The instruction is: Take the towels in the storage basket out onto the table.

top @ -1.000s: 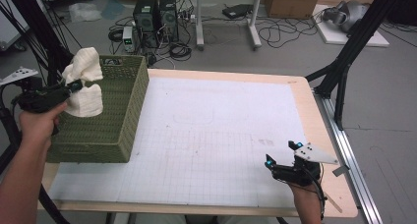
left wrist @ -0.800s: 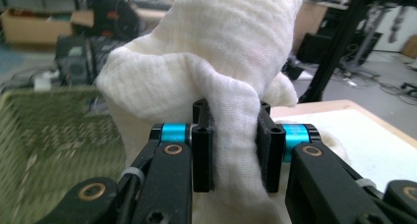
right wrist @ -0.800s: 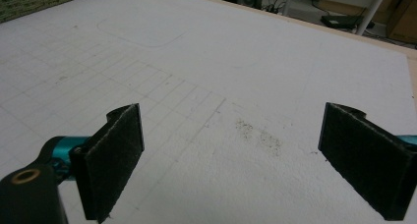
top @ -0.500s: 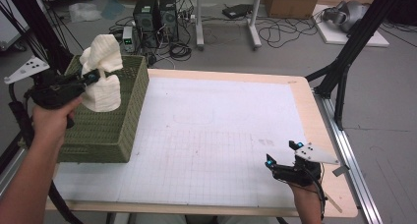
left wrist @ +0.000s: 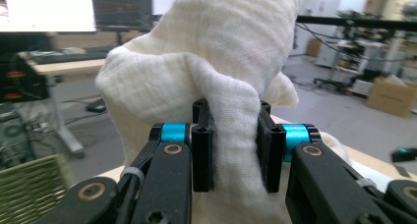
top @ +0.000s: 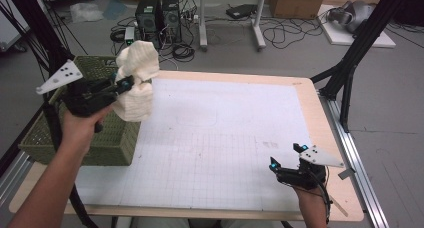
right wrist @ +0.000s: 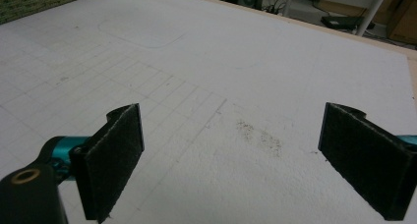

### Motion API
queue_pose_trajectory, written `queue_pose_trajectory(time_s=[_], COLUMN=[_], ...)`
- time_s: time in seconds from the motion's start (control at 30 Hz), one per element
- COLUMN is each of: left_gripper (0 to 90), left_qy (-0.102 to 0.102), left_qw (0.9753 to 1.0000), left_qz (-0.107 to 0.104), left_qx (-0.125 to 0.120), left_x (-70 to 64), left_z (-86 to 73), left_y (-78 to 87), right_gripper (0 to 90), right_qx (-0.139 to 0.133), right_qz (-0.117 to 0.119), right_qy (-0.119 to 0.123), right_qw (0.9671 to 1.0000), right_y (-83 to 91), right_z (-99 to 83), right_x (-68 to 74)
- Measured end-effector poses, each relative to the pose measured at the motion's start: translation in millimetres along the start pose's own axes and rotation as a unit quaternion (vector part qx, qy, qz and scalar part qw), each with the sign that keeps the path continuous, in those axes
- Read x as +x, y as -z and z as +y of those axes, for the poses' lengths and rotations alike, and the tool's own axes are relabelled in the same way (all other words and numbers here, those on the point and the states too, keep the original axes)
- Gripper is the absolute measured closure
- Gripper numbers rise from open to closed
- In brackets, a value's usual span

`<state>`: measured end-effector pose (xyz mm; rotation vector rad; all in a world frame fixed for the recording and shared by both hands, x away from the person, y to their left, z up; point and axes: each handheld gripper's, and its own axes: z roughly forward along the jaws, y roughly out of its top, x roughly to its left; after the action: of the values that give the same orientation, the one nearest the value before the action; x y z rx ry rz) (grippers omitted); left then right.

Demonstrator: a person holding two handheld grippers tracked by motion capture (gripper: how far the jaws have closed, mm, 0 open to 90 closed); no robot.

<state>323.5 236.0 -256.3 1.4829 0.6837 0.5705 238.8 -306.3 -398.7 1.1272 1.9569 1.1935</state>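
A cream cloth (top: 135, 80) hangs bunched in the air over the right edge of the green woven basket (top: 108, 144) at the table's left. My left gripper (top: 125, 83) is shut on a fold of it. In the left gripper view the cloth (left wrist: 211, 71) is pinched between the two black pads, with the left gripper (left wrist: 235, 150) closed tight around the fold. My right gripper (top: 287, 157) rests near the table's front right edge. In the right gripper view the right gripper (right wrist: 231, 160) stands open wide with bare table between its pads.
A white gridded mat (top: 210, 133) covers the wooden table. Black frame legs (top: 350, 63) rise at the back right. Computer towers (top: 160, 13) and cables lie on the floor behind the table. A metal rail (top: 360, 158) runs along the right side.
My left gripper has lifted the cloth up out of the basket and carried it right, toward the mat. The right gripper has stayed still.
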Motion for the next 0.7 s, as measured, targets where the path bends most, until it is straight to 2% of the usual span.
queue_pose_trajectory(time_s=[0.23, 0.37, 0.47, 0.53, 0.57, 0.6, 0.67, 0.7], left_gripper=[73.3, 73.1, 73.0, 72.9, 72.8, 72.7, 72.7, 72.7], left_qy=[-0.005, -0.009, -0.005, -0.001, 0.006, 0.006, 0.006, 0.006], left_qw=[0.9984, 0.9967, 0.9954, 0.9943, 0.9931, 0.9931, 0.9902, 0.9902], left_qz=[-0.055, -0.076, -0.088, -0.097, -0.106, -0.106, -0.122, -0.122], left_qx=[0.012, 0.027, 0.037, 0.044, 0.049, 0.049, 0.068, 0.068], left_x=[-29.6, -45.3, -54.8, -61.3, -68.4, -68.4, -80.8, -80.8], left_z=[-17.9, -30.0, -41.6, -51.3, -62.3, -62.3, -79.7, -79.7], left_y=[-29.6, -47.4, -60.5, -69.2, -78.5, -78.5, -92.4, -92.4], right_gripper=[9.2, 9.2, 9.2, 9.2, 9.2, 9.2, 9.2, 9.2], right_qx=[0.001, 0.002, 0.003, 0.003, 0.003, 0.003, 0.004, 0.004], right_qz=[0.0, 0.0, -0.001, 0.0, 0.001, 0.001, 0.0, 0.0], right_qy=[-0.001, -0.003, 0.0, 0.001, 0.001, 0.001, 0.0, 0.0], right_qw=[1.0, 1.0, 1.0, 1.0, 1.0, 1.0, 1.0, 1.0], right_y=[0.3, 0.4, -0.2, -0.4, -0.6, -0.6, -0.3, -0.3], right_z=[-0.1, -0.3, -0.6, -0.7, -0.7, -0.7, -0.9, -0.9], right_x=[0.1, 0.1, 0.1, 0.1, 0.2, 0.2, -0.1, -0.1])
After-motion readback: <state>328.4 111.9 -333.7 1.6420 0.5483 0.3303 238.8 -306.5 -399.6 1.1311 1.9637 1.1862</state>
